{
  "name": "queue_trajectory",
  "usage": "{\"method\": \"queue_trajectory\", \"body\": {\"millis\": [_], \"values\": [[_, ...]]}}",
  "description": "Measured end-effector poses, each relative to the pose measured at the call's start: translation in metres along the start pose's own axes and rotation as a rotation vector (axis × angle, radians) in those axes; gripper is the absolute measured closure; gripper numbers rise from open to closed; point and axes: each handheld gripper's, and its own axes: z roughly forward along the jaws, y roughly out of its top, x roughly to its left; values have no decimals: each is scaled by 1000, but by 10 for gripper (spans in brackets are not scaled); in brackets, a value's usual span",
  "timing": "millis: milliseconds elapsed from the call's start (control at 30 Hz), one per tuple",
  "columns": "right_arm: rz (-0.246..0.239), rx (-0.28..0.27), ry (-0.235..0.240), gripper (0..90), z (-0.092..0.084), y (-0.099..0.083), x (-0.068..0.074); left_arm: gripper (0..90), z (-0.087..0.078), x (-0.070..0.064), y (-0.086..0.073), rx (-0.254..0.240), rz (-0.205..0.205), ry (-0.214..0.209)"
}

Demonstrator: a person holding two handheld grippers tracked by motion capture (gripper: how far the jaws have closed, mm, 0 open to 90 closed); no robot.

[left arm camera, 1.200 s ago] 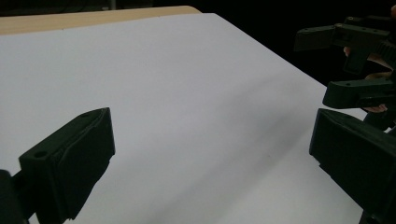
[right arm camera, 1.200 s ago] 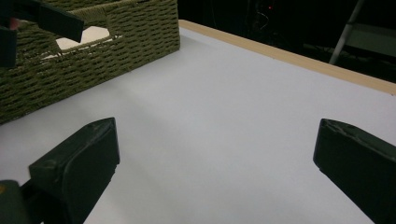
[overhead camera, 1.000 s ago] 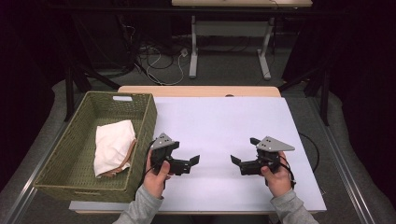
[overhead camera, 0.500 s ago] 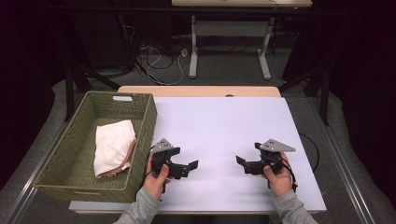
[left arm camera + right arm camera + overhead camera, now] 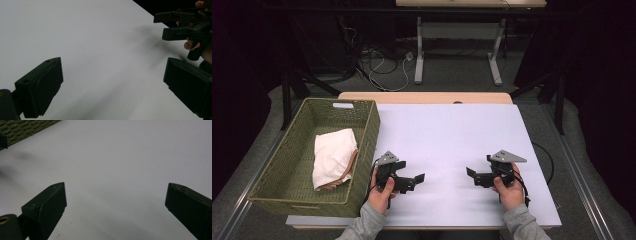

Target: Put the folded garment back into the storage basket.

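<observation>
Nearby: basket w/ cloth, left gripper beside.

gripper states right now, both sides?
Left gripper: open, holding nothing, over the table.
Right gripper: open, holding nothing, over the table.

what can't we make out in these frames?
- High view: what lies under the folded cloth in the basket, hidden by the cloth itself.
- High view: left gripper and right gripper jaw tips, too small.
- Right gripper view: basket cut off by the top edge.
</observation>
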Motion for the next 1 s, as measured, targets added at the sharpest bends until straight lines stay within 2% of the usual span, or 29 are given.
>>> {"method": "queue_trajectory", "body": {"millis": [633,1000], "values": [[14,14,-16,31,3,-3,-5,38,4,-1,-4,27,14,7],[10,23,-26,34,3,-5,-5,40,6,-2,-4,21,14,7]]}}
